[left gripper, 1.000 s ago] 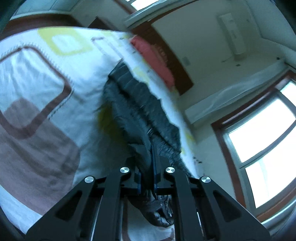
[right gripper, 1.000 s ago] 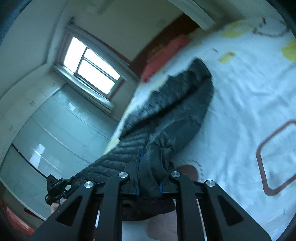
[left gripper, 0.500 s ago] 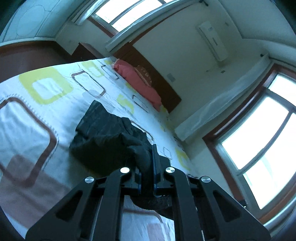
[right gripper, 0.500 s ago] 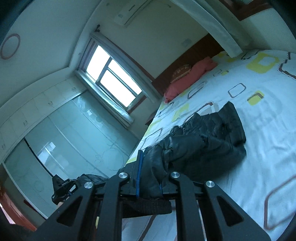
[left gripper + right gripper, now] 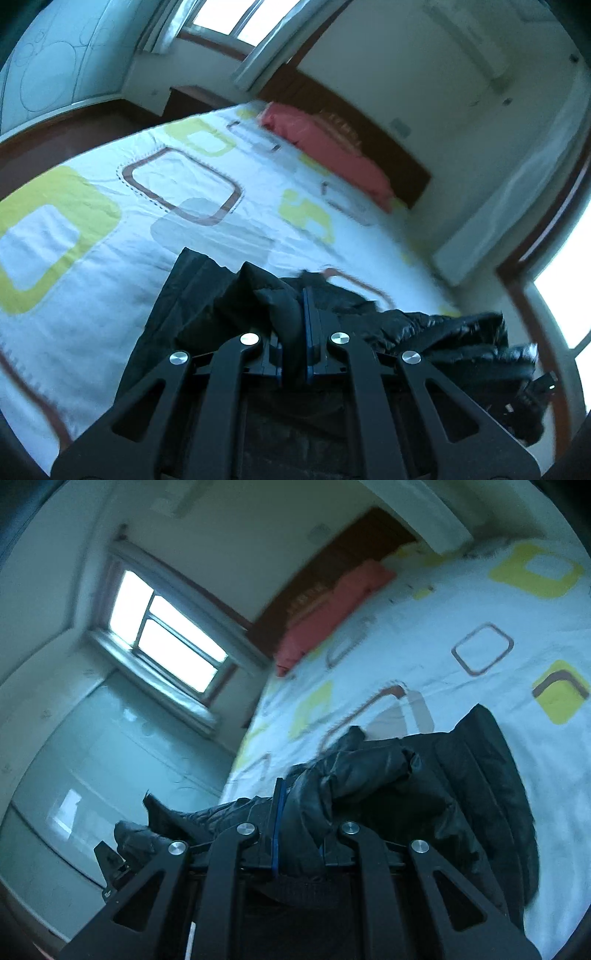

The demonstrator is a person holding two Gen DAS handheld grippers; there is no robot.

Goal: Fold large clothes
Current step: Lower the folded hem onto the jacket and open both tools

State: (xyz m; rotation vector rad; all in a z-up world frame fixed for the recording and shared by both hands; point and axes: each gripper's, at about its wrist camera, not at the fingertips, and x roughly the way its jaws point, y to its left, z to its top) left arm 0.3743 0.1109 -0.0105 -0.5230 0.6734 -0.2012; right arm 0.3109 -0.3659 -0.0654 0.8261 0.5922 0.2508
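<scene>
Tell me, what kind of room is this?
Most likely a bedroom: a wide bed with a patterned sheet, a red pillow against a dark headboard, and a black jacket lying on it.

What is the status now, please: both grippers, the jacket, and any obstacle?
Left gripper and right gripper: both shut on the black jacket. Jacket bunched on the bed. No obstacle seen.

We see a dim room with a cold blue-green cast, lit only by daylight from the window (image 5: pixel 166 635) at ten o'clock in the right wrist view and the blown-out panes (image 5: pixel 565 288) at three o'clock in the left. Motion blur smears the pillow (image 5: pixel 325 151) and walls. Fisheye bending curves every edge, and black vignette fills the corners.
</scene>
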